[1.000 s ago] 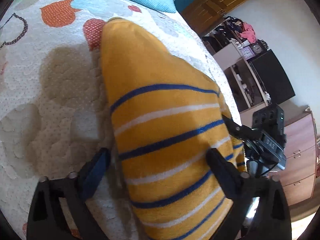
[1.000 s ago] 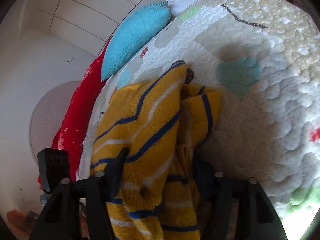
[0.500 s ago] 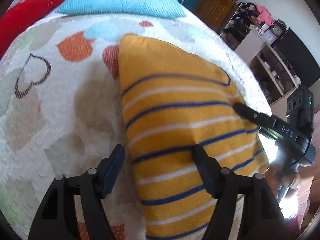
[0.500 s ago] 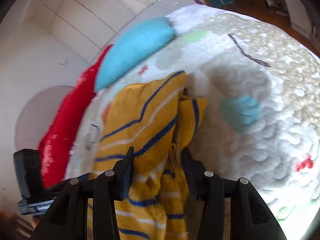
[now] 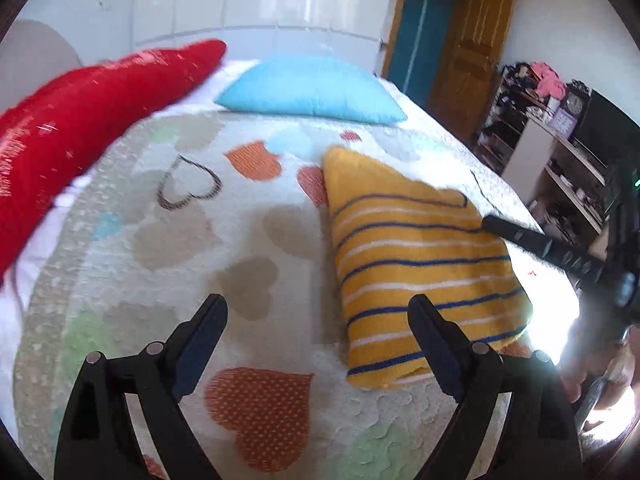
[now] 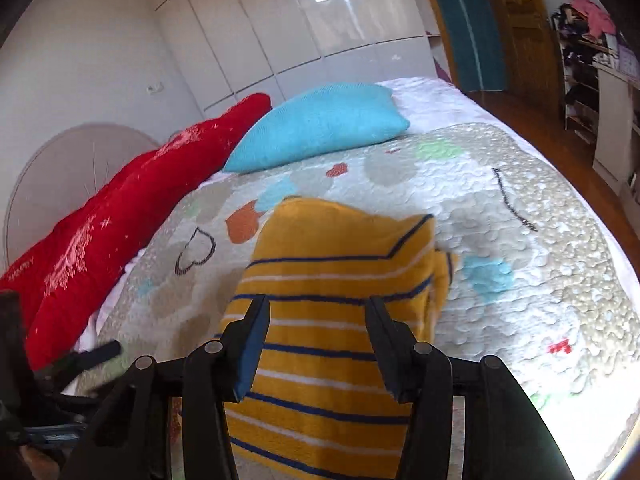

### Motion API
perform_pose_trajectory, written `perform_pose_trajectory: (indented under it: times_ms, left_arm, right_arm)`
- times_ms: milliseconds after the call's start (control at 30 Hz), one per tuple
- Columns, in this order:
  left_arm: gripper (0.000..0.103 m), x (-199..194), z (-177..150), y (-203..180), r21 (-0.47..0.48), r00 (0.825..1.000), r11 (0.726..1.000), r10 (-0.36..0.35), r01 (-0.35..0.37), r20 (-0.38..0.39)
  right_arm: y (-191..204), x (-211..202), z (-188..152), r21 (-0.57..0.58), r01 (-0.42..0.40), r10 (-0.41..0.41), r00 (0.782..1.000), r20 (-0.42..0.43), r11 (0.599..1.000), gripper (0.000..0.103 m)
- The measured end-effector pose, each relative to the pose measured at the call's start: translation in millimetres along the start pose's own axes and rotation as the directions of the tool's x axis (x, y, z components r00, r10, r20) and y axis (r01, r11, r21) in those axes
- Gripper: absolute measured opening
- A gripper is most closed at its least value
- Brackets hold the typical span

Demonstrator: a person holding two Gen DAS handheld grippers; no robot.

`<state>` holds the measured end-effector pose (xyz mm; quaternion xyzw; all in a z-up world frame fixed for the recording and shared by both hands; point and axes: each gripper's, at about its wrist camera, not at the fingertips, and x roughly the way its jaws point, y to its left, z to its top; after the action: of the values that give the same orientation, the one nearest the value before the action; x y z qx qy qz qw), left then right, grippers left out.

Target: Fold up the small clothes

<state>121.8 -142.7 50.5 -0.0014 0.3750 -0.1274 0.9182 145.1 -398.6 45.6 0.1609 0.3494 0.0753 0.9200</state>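
Note:
A yellow knit garment (image 5: 408, 248) with blue and white stripes lies folded flat on the heart-patterned bedspread (image 5: 180, 240). My left gripper (image 5: 316, 304) hovers above the bed to the garment's left; its jaws are opening wide with nothing between them, and its right finger overlaps the garment's near edge in view. My right gripper (image 6: 317, 302) hangs over the near part of the garment (image 6: 340, 240), jaws about half apart, the flat cloth showing in the gap. One of its fingers (image 5: 540, 244) reaches the garment's right edge in the left wrist view.
A blue pillow (image 5: 312, 92) and a long red pillow (image 5: 80, 112) lie at the head of the bed. Cluttered shelves (image 5: 560, 152) and a wooden door stand beyond the bed's right side. A person's hand (image 5: 608, 372) holds the right gripper's handle.
Both grippers rose and pulled back from the garment, which now lies flat. The left jaws widened and no longer straddle the cloth. The cloth bunched between the right fingers has spread out.

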Motion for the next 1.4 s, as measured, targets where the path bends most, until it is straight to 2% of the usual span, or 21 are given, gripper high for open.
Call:
perform_pose_trajectory:
  times_ms: [67, 133, 200, 267, 367, 400, 467, 533, 667, 767, 967, 1167, 1400]
  left_arm:
    - [0.101, -34.8, 1.7, 11.8, -0.009, 0.988, 0.995, 0.098, -0.098, 0.12]
    - [0.103, -64.5, 1.9, 19.4, -0.022, 0.962, 0.985, 0.173, -0.172, 0.21]
    - [0.103, -88.6, 3.2, 25.0, -0.021, 0.945, 0.985, 0.17, -0.171, 0.278]
    - [0.103, -102.8, 3.2, 30.6, -0.031, 0.931, 0.983, 0.184, -0.184, 0.315]
    - [0.103, -115.4, -7.7, 32.4, -0.069, 0.911, 0.98, 0.2, -0.188, 0.361]
    - [0.103, -114.6, -11.5, 33.6, -0.091, 0.914, 0.979, 0.201, -0.18, 0.351]
    - [0.103, -111.4, -17.5, 31.2, -0.102, 0.937, 0.982, 0.182, -0.158, 0.297]
    - [0.103, -102.7, -27.0, 25.4, -0.093, 0.956, 0.985, 0.161, -0.142, 0.245]
    - [0.103, -92.4, -50.2, 11.5, -0.074, 0.973, 0.989, 0.141, -0.129, 0.183]
    - [0.103, -73.5, -64.3, -5.5, -0.026, 0.991, 0.994, 0.109, -0.107, 0.082]
    - [0.103, -46.5, -83.9, -27.1, 0.027, 0.997, 0.998, 0.056, -0.055, -0.058]
    - [0.103, -30.9, -92.2, -35.5, 0.042, 0.99, 0.998, 0.047, -0.042, -0.136]
    - [0.103, -15.4, -100.2, -37.2, 0.041, 0.977, 0.999, 0.04, -0.032, -0.21]
  right_arm:
    - [3.3, 22.4, -13.6, -0.012, 0.035, -0.035, 0.998, -0.061, 0.999, 0.054]
    - [2.5, 37.7, -38.6, -0.022, 0.101, -0.103, 0.987, -0.124, 0.995, 0.054]
    - [5.5, 29.6, -61.1, -0.056, 0.138, -0.143, 0.986, -0.087, 0.989, 0.055]
    - [7.9, 19.7, -80.0, -0.073, 0.159, -0.165, 0.981, -0.098, 0.985, 0.055]
    - [4.5, -1.1, -96.7, -0.033, 0.155, -0.157, 0.983, -0.096, 0.987, 0.06]
    - [1.3, -7.4, -100.2, -0.009, 0.154, -0.154, 0.982, -0.111, 0.988, 0.064]
    - [-5.6, -18.0, -107.1, 0.044, 0.145, -0.137, 0.98, -0.141, 0.989, 0.064]
    - [-9.9, -31.5, -113.9, 0.078, 0.153, -0.142, 0.98, -0.136, 0.985, 0.064]
    - [-9.7, -57.4, -124.2, 0.091, 0.184, -0.176, 0.98, -0.089, 0.979, 0.064]
    - [-10.9, -69.1, -128.3, 0.11, 0.185, -0.178, 0.982, -0.068, 0.977, 0.065]
    - [-12.2, -74.9, -136.3, 0.094, 0.248, -0.242, 0.968, -0.066, 0.964, 0.069]
    - [-20.4, -73.8, -142.0, 0.114, 0.255, -0.247, 0.966, -0.08, 0.96, 0.069]
    - [-16.1, -70.3, -142.6, 0.08, 0.281, -0.274, 0.958, -0.083, 0.956, 0.072]
